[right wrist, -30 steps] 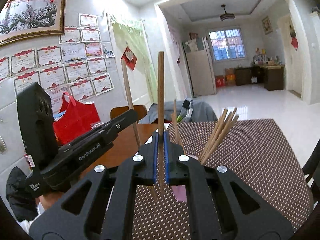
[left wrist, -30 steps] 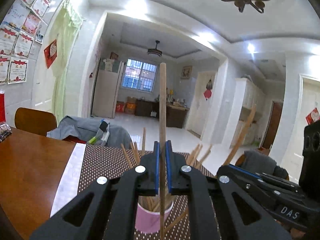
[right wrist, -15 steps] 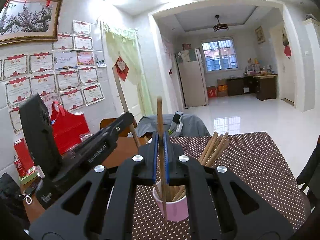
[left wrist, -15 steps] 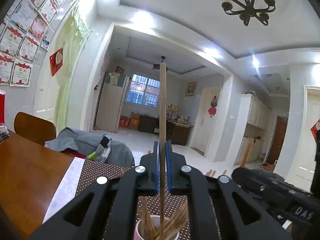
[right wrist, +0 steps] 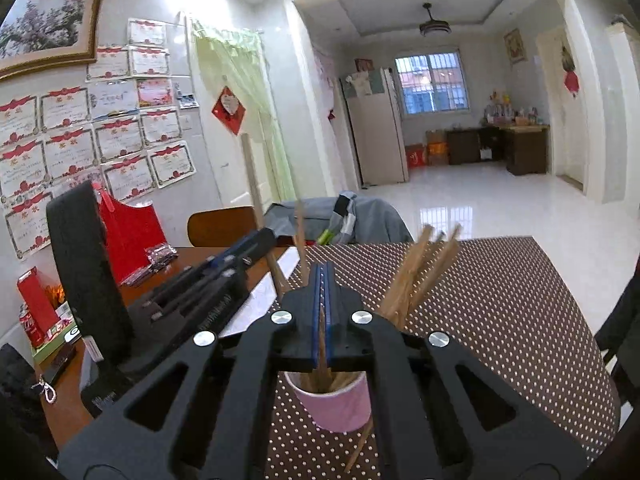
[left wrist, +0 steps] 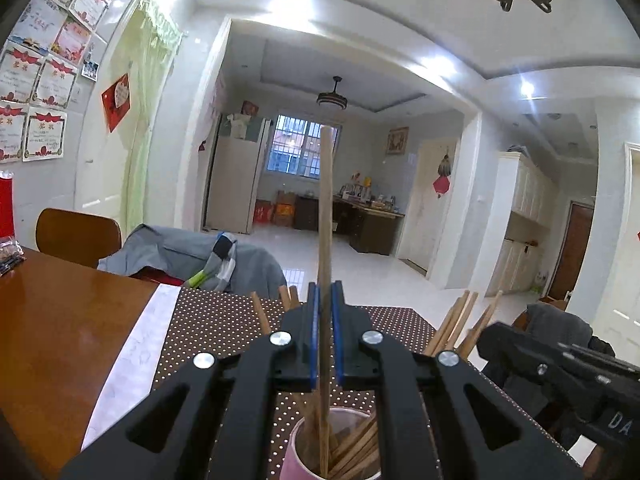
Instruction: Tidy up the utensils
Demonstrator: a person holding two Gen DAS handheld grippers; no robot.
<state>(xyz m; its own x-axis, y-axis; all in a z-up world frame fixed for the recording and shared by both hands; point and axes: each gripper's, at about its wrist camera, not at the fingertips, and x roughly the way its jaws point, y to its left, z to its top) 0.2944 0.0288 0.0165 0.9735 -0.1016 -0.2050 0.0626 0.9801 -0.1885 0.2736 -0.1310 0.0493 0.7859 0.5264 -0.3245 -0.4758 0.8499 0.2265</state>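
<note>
My left gripper (left wrist: 325, 304) is shut on an upright wooden chopstick (left wrist: 326, 200) whose lower end stands inside the pink cup (left wrist: 296, 460), among several other chopsticks. In the right wrist view my right gripper (right wrist: 322, 270) hangs just above the pink cup (right wrist: 340, 404) with its jaws closing. No chopstick rises above its pads. Only a brown sliver shows low in the gap, running down into the cup. The left gripper (right wrist: 266, 238) with its chopstick (right wrist: 252, 184) is at the left. The right gripper (left wrist: 496, 338) shows at the right of the left wrist view.
The cup stands on a brown dotted mat (right wrist: 500, 300) on a wooden table (left wrist: 60, 340). One loose chopstick (right wrist: 360, 448) lies on the mat by the cup. Red boxes and packets (right wrist: 132, 236) crowd the table's left side. A chair (left wrist: 76, 232) and a grey jacket (left wrist: 180, 248) stand behind.
Both grippers have come down over the cup. The chopstick in the right gripper slid down until it no longer sticks up above the pads. The left chopstick's lower end entered the cup.
</note>
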